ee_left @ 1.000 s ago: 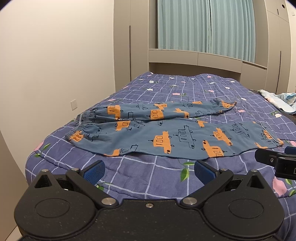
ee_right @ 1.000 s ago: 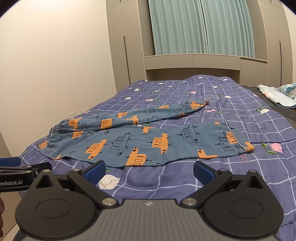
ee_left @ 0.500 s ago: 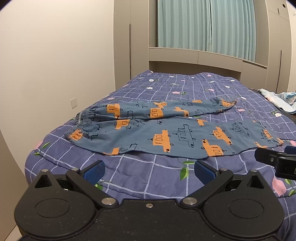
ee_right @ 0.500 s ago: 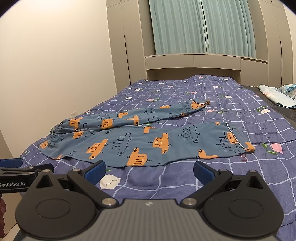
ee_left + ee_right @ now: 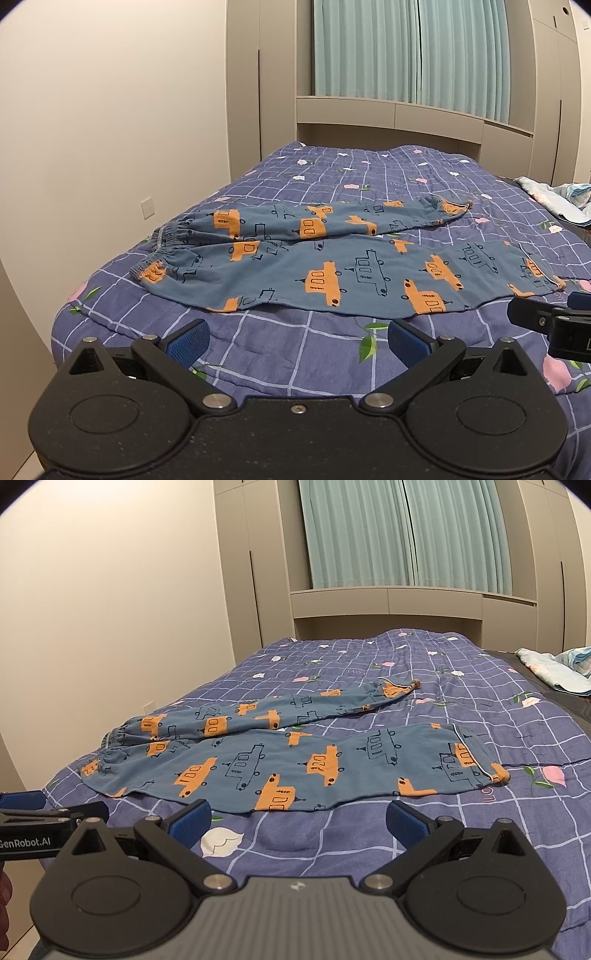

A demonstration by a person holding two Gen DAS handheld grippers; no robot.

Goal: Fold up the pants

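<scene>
Since nothing's folded yet, left gripper (image 5: 297, 341), jaws apart, should take the elastic waistband (image 5: 162, 240) at frame left of the blue car-print cotton pants (image 5: 332, 266), flat on the purple checked bed quilt (image 5: 295, 354); right gripper (image 5: 298, 821), also apart, takes the near cuff (image 5: 476, 764) at frame right.

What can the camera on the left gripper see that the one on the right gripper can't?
Only the left view shows the right gripper, at its right edge. Only the right view shows the left gripper printed "GenRobot.AI", at its left edge, and a white flower print on the quilt. Both show the blue pants with orange cars, spread flat on the purple checked quilt, and open gripper jaws.
</scene>
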